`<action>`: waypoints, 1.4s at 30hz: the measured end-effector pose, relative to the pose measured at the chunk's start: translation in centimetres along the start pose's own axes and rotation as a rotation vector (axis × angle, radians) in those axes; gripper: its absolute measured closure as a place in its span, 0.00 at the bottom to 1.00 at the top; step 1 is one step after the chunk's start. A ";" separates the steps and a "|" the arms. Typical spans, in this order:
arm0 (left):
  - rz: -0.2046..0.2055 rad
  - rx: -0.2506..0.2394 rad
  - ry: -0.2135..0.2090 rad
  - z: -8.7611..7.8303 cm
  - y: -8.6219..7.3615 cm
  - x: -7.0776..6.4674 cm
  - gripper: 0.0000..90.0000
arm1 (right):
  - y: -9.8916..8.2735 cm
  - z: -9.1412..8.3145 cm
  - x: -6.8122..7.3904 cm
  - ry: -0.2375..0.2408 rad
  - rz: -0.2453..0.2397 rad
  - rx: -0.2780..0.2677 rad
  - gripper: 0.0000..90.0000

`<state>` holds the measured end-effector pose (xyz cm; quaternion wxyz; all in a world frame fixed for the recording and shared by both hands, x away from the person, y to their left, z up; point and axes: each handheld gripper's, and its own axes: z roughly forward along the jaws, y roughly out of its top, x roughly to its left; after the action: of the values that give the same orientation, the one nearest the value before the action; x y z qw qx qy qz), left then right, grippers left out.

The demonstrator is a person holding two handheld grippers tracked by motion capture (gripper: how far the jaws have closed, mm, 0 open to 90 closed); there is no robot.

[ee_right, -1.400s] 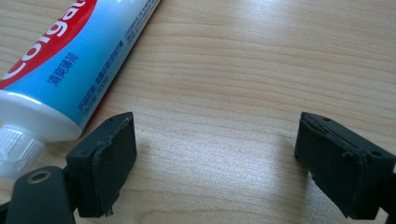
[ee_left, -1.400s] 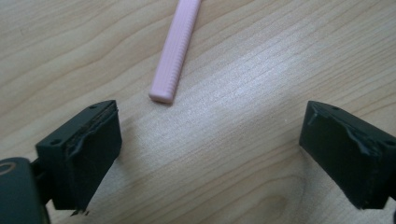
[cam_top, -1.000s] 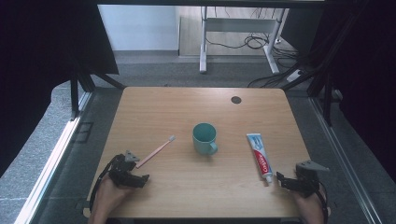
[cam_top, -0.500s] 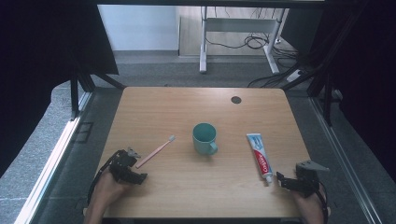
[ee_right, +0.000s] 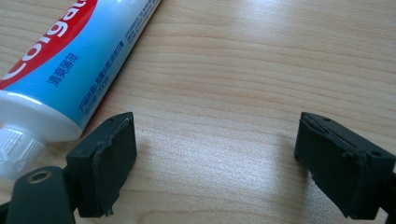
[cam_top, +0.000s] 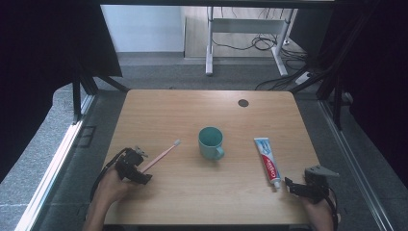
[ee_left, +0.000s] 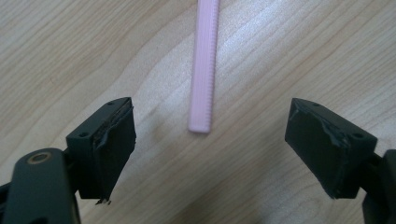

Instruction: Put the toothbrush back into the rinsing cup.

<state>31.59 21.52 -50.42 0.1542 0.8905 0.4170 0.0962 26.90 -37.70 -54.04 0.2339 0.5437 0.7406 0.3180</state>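
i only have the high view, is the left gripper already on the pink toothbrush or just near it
Observer: Just near it. In the left gripper view the toothbrush handle end lies on the bare wood between the jaws of the left gripper, touching neither pad. The jaws have just been closing a little, with nothing pressed.
Operator: is it centred between them
Observer: Roughly; the handle end sits a bit nearer the pad on that view's left.
Operator: and the right gripper, lined up on the toothpaste
Observer: No. In the right gripper view the toothpaste cap lies outside the open jaws of the right gripper, beside the pad on that view's left, with bare table between the pads.
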 end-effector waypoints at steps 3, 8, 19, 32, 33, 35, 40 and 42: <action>0.004 0.006 -0.005 0.0 0.5 0.1 0.20 | 0.0 0.0 0.0 0.000 0.000 0.000 0.14; 0.018 0.024 -0.006 0.1 1.1 0.3 0.23 | 0.0 0.0 0.0 -0.001 0.000 0.000 0.14; 0.040 0.047 -0.021 0.1 3.0 0.9 0.36 | 0.0 0.0 0.0 0.002 -0.002 -0.001 0.14; 0.065 0.115 -0.049 0.5 5.1 1.4 0.46 | 0.0 0.0 0.0 0.004 -0.002 0.000 0.14; 0.072 0.123 -0.048 0.6 5.4 1.5 0.46 | 0.0 0.0 0.0 0.004 -0.003 0.000 0.14; 0.073 0.125 -0.051 0.6 5.6 1.6 0.48 | 0.0 0.0 0.0 0.004 -0.003 0.000 0.14; 0.091 0.145 -0.061 0.9 6.4 1.7 0.51 | 0.0 0.0 0.0 0.005 -0.003 -0.001 0.14; 0.092 0.144 -0.072 1.0 6.6 1.7 0.54 | 0.0 0.0 0.0 0.005 -0.004 -0.001 0.14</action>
<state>37.69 18.62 -48.92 0.1002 0.9205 0.3756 0.0410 26.93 -37.70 -54.04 0.2330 0.5414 0.7421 0.3192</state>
